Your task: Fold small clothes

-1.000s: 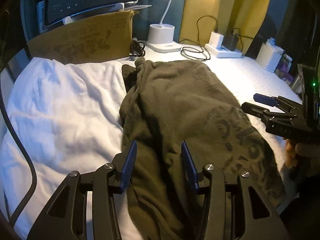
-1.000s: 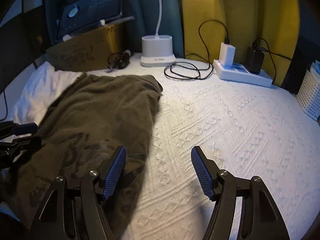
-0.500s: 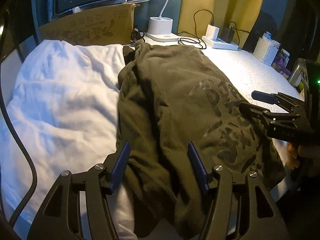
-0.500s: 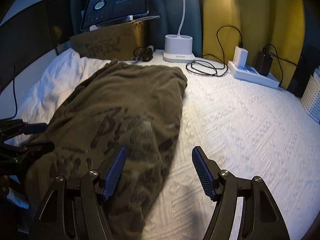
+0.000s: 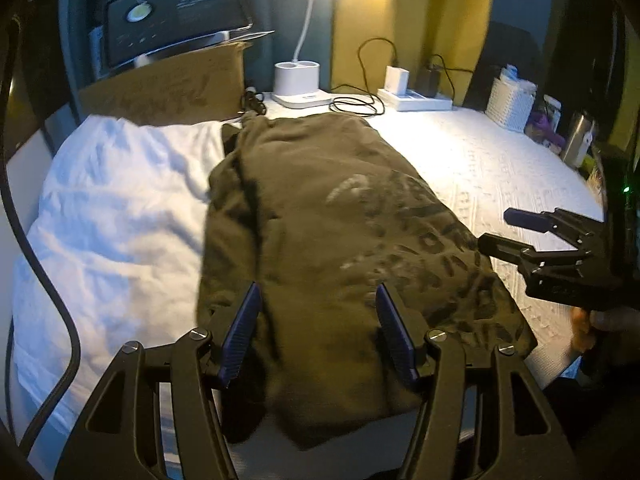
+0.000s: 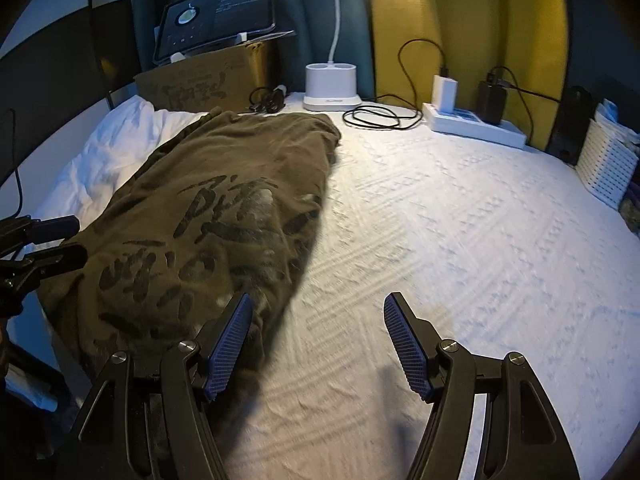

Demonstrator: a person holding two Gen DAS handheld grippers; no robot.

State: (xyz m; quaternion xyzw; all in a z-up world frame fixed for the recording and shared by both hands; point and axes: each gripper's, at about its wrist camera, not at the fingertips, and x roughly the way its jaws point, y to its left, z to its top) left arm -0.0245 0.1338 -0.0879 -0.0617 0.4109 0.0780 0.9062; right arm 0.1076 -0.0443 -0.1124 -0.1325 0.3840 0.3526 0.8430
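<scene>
I am holding both tools released: left tool [image 5: 316, 332] above the shirt [image 5: 340, 240], right tool [image 6: 316, 344] beside it; folding is remaining.

An olive-green garment [image 5: 332, 248] with dark printed lettering is lying lengthwise on the white textured bedspread [image 6: 460, 240]. It is sitting rumpled, its left edge overlapping a white pillow [image 5: 116, 216].

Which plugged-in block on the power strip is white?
The left one on the power strip is white, with a black cable looping up from its top. The block to its right is black.
</scene>
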